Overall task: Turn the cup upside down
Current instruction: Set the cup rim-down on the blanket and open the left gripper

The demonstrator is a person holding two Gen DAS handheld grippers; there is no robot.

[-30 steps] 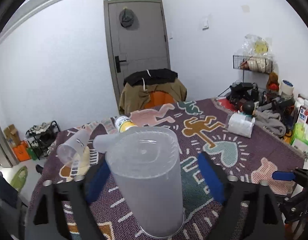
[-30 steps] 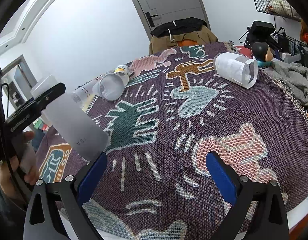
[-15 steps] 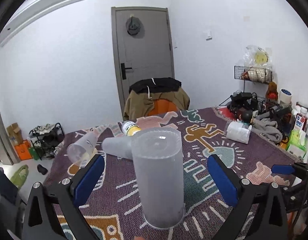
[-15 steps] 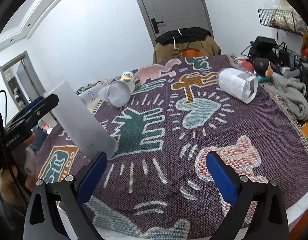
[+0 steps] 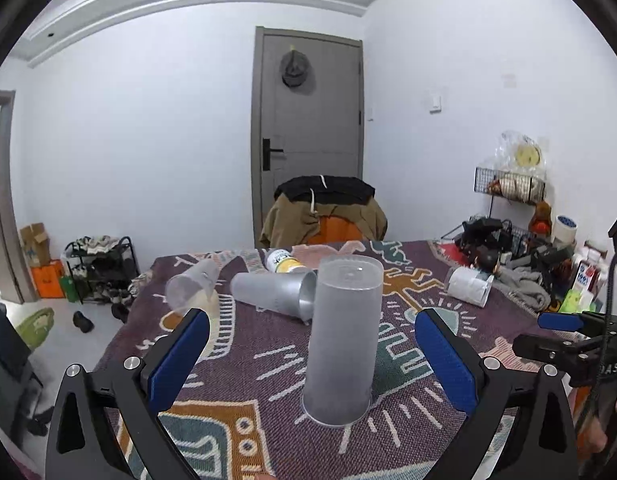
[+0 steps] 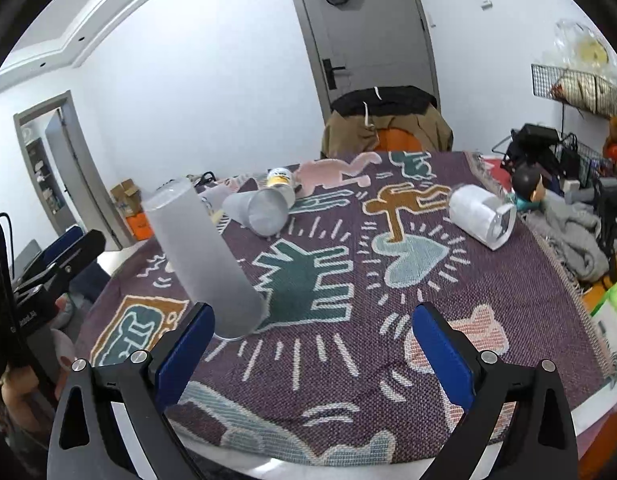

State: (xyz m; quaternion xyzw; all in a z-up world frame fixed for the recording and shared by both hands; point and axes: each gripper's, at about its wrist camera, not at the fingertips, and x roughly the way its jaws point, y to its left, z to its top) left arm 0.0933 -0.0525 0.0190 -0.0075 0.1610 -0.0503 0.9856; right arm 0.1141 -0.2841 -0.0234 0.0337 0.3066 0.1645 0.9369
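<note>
Cup (image 5: 342, 340) stands mouth-down on the patterned cloth (image 5: 244, 364) of the worktop, midway between your left gripper (image 5: 310, 356) fingers, which are wide open and touch nothing. Right gripper (image 6: 308, 344) is also wide open and empty. The cup is tall and narrow on soft weave, so a finger clipping it on pull-back would probably topple it. Back straight out.

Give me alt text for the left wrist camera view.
A tall frosted plastic cup stands upside down on a patterned tablecloth, between the spread blue pads of the open left gripper, which does not touch it. Behind it two clear cups lie on their sides.
</note>
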